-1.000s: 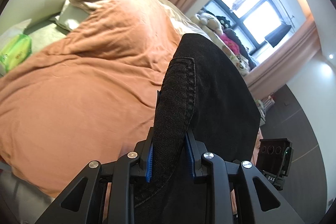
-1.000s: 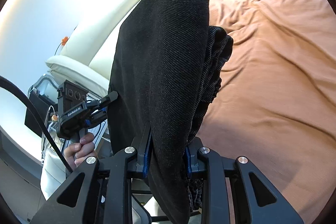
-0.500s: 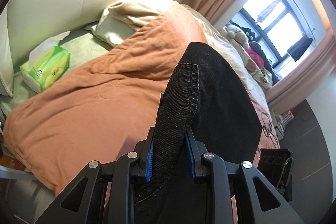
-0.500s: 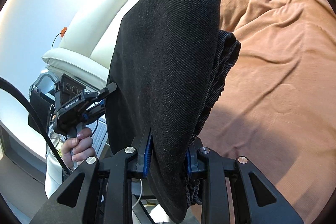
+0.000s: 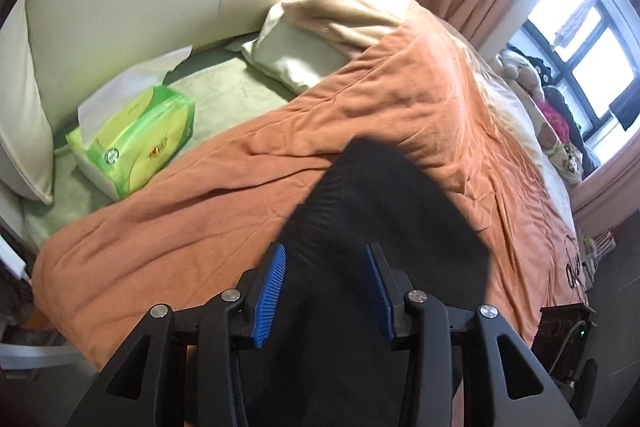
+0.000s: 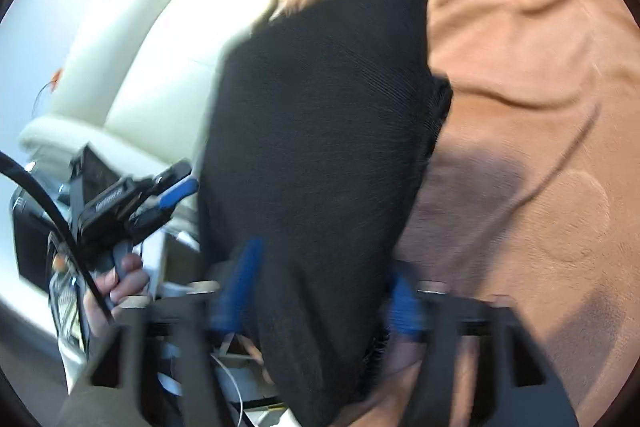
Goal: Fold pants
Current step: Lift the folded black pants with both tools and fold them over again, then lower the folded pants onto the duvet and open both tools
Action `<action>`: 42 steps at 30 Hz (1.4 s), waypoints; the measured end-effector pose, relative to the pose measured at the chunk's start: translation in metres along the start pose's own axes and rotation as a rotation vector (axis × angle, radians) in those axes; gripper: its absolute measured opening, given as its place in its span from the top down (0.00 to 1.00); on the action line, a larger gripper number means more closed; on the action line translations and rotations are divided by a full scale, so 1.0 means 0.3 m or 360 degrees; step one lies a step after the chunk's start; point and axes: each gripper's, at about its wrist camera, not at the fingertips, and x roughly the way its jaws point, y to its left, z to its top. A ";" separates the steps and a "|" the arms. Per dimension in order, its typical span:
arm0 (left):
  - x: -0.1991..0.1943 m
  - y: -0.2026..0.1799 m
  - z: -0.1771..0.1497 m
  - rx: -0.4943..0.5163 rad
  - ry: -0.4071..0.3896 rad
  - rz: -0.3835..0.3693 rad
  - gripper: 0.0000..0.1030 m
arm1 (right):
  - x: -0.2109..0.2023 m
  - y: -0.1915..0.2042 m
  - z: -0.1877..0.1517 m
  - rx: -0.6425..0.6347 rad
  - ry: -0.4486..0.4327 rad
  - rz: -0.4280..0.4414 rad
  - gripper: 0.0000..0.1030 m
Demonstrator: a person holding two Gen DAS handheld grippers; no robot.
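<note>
Plainly, the black pants (image 5: 384, 227) are seen draped between the spread blue pads of the left gripper (image 5: 326, 289), the jaws standing apart with cloth loose between them, so the hold is judged released. The right gripper (image 6: 316, 297) is blurred; its blue pads also appear parted around the fabric. The garment hangs low over the orange blanket (image 5: 168, 227) of the bed, presumably so it can be laid flat for folding. A ribbed, heavy twill weave is shown. A green tissue pack (image 5: 136, 143) lies near the pillow (image 5: 304, 63).
</note>
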 end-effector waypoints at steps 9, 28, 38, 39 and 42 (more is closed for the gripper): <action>-0.045 0.138 -0.138 -0.0115 -0.0015 0.0071 0.55 | -0.036 -0.060 -0.044 -0.0012 0.0108 0.0026 0.33; -0.074 0.342 -0.412 -0.0390 0.0014 0.0074 0.48 | 0.129 -0.066 -0.136 0.0140 0.0399 0.0075 0.33; -0.040 0.378 -0.429 -0.0494 -0.0032 0.0045 0.42 | 0.127 -0.060 -0.147 0.0119 0.0322 0.0077 0.64; -0.035 0.381 -0.428 -0.0498 -0.0039 0.0041 0.45 | 0.123 -0.053 -0.154 0.0110 0.0316 0.0089 0.65; -0.031 0.381 -0.416 -0.0502 -0.0060 -0.0017 0.87 | 0.126 -0.039 -0.178 0.0114 0.0320 0.0110 0.66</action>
